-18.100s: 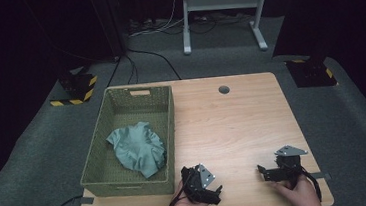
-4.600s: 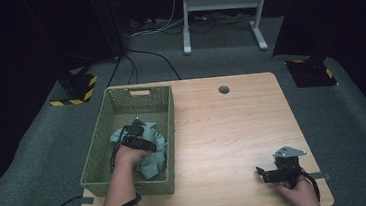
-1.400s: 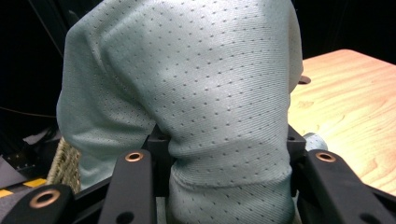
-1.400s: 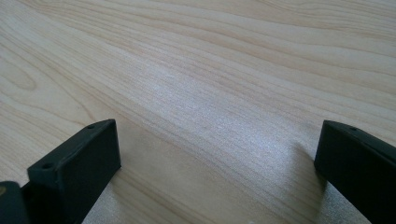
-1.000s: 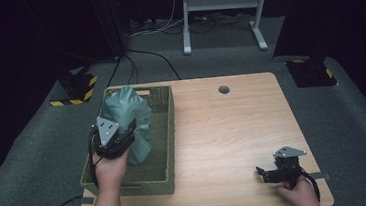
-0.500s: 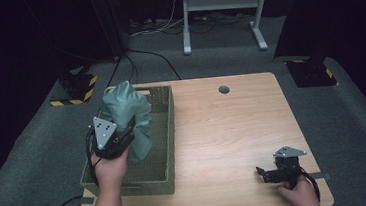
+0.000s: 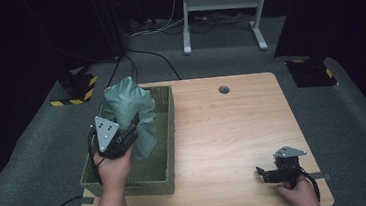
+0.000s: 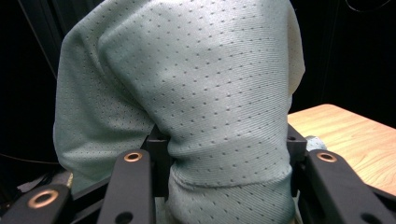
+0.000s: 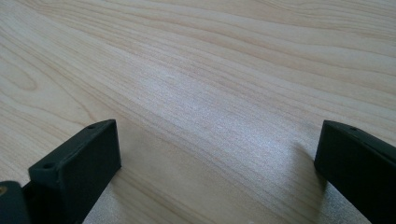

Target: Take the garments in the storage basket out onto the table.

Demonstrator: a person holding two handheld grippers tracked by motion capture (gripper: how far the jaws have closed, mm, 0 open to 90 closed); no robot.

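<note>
A pale green mesh cloth (image 7: pixel 130 107) hangs bunched above the green basket (image 7: pixel 167 149), lifted clear of the basket floor. My left gripper (image 7: pixel 131 123) is shut on it; in the left gripper view the dotted fabric (image 8: pixel 201 93) bulges up between the two black jaws and covers their tips. My right gripper (image 7: pixel 263 172) rests low over the wooden table (image 7: pixel 233 128) near its front right corner. In the right gripper view its jaws stand wide apart, the gripper (image 9: pixel 217 154) open with only bare wood between them.
The basket sits at the table's left end, its long side running front to back. A round cable hole (image 7: pixel 224 89) lies near the table's far edge. Dark carpet surrounds the table; a white stand (image 7: pixel 223 9) and cables stand behind it.
Since a second ago my left gripper has raised the cloth slightly above the basket. The right gripper has stayed put.
</note>
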